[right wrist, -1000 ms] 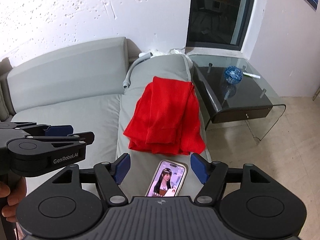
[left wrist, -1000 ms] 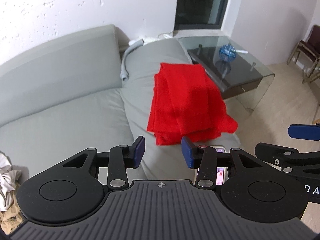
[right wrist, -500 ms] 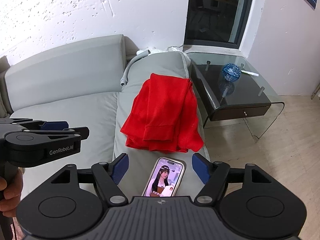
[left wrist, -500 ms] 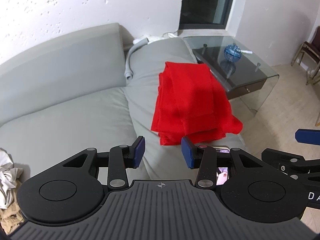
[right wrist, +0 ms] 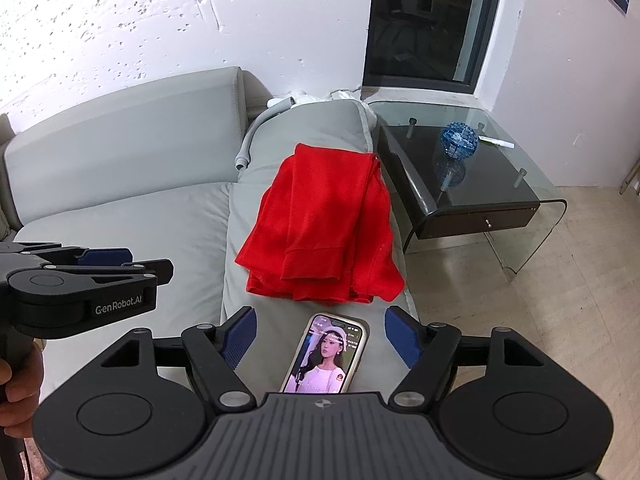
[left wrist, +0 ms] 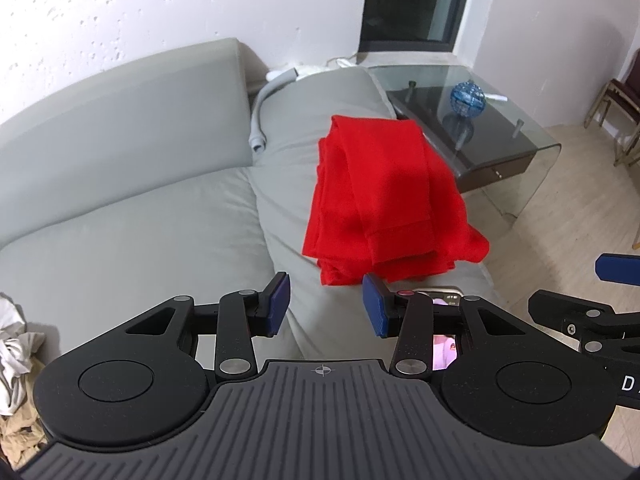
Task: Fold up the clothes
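Red garment: it lies folded in a loose stack on the wide grey armrest of the sofa, with one folded layer on top and a corner spilling toward the floor side.

Long axis: it runs away from both cameras, along the armrest toward the wall; the short, layered edge is the one that faces the grippers.

Left gripper: jaws about half apart, nothing between the blue pads, not touching the cloth. The near edge of the garment is just ahead of it and a little toward its right finger.

Right gripper: jaws wide and opening a little more; between them I see only the phone lying on the armrest below, and the pads do not press on it.

Direction: from the right gripper the garment is straight ahead, beyond the phone (so the phone lies in the direct line).

Nearer hand: I judge the left one, since the near edge comes almost to its fingertips.

Other clothes: a crumpled pale heap at the left border of the left view, well apart from the red stack.
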Demonstrator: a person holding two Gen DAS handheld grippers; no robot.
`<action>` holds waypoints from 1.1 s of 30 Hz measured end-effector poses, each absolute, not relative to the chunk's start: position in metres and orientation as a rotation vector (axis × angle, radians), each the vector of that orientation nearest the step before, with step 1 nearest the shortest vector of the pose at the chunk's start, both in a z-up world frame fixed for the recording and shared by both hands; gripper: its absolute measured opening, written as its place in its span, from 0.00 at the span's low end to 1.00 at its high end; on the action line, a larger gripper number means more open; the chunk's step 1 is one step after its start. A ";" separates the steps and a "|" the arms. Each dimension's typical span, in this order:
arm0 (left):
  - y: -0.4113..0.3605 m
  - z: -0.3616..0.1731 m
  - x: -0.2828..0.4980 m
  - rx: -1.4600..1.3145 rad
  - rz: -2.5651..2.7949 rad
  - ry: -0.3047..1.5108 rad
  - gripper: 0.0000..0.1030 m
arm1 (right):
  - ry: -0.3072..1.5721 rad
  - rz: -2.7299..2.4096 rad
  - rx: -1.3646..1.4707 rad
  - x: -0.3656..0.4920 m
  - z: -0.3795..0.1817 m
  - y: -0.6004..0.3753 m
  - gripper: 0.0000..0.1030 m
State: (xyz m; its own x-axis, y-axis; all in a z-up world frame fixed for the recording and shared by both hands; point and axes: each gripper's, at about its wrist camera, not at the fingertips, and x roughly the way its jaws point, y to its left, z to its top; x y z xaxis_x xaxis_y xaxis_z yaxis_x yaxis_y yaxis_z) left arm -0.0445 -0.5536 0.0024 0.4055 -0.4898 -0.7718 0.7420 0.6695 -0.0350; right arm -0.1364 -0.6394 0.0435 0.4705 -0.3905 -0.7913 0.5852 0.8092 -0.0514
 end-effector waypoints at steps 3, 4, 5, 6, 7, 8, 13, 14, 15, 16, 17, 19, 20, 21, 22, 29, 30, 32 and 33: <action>-0.554 0.002 -0.045 0.341 -0.796 0.844 0.45 | 0.898 -0.607 0.240 -0.136 0.043 -0.640 0.69; -0.554 0.002 -0.045 0.341 -0.796 0.844 0.45 | 0.897 -0.608 0.239 -0.136 0.044 -0.640 0.69; -0.554 0.002 -0.045 0.342 -0.795 0.844 0.45 | 0.897 -0.609 0.239 -0.136 0.044 -0.641 0.69; -0.554 0.002 -0.045 0.343 -0.795 0.843 0.45 | 0.895 -0.610 0.239 -0.136 0.044 -0.641 0.69; -0.554 0.002 -0.045 0.343 -0.794 0.843 0.45 | 0.895 -0.610 0.239 -0.136 0.044 -0.641 0.69; -0.554 0.002 -0.045 0.343 -0.794 0.843 0.45 | 0.895 -0.610 0.240 -0.136 0.045 -0.641 0.69; -0.555 0.002 -0.046 0.346 -0.792 0.842 0.45 | 0.892 -0.611 0.238 -0.138 0.044 -0.640 0.72; -0.555 0.002 -0.047 0.348 -0.792 0.841 0.45 | 0.892 -0.611 0.237 -0.138 0.044 -0.640 0.72; -0.555 0.002 -0.047 0.350 -0.793 0.840 0.45 | 0.891 -0.612 0.237 -0.138 0.044 -0.640 0.72; -0.555 0.002 -0.048 0.351 -0.794 0.840 0.45 | 0.892 -0.613 0.236 -0.138 0.044 -0.640 0.72; -0.555 0.002 -0.048 0.353 -0.795 0.839 0.45 | 0.892 -0.613 0.237 -0.139 0.044 -0.640 0.72; -0.555 0.002 -0.048 0.355 -0.796 0.839 0.45 | 0.893 -0.612 0.238 -0.139 0.043 -0.641 0.72; -0.555 0.002 -0.049 0.356 -0.796 0.839 0.45 | 0.894 -0.612 0.238 -0.138 0.043 -0.641 0.72; -0.555 0.001 -0.049 0.357 -0.795 0.838 0.45 | 0.894 -0.612 0.238 -0.138 0.043 -0.641 0.73; -0.555 0.001 -0.049 0.358 -0.795 0.838 0.45 | 0.894 -0.612 0.238 -0.138 0.043 -0.641 0.73; -0.556 0.000 -0.051 0.364 -0.791 0.836 0.45 | 0.895 -0.611 0.241 -0.138 0.042 -0.643 0.73; -0.557 0.000 -0.051 0.365 -0.790 0.837 0.45 | 0.895 -0.610 0.242 -0.138 0.042 -0.643 0.73; -0.557 -0.001 -0.051 0.368 -0.789 0.837 0.45 | 0.896 -0.611 0.243 -0.138 0.042 -0.643 0.73; -0.557 -0.001 -0.052 0.369 -0.789 0.836 0.45 | 0.896 -0.611 0.244 -0.138 0.042 -0.642 0.73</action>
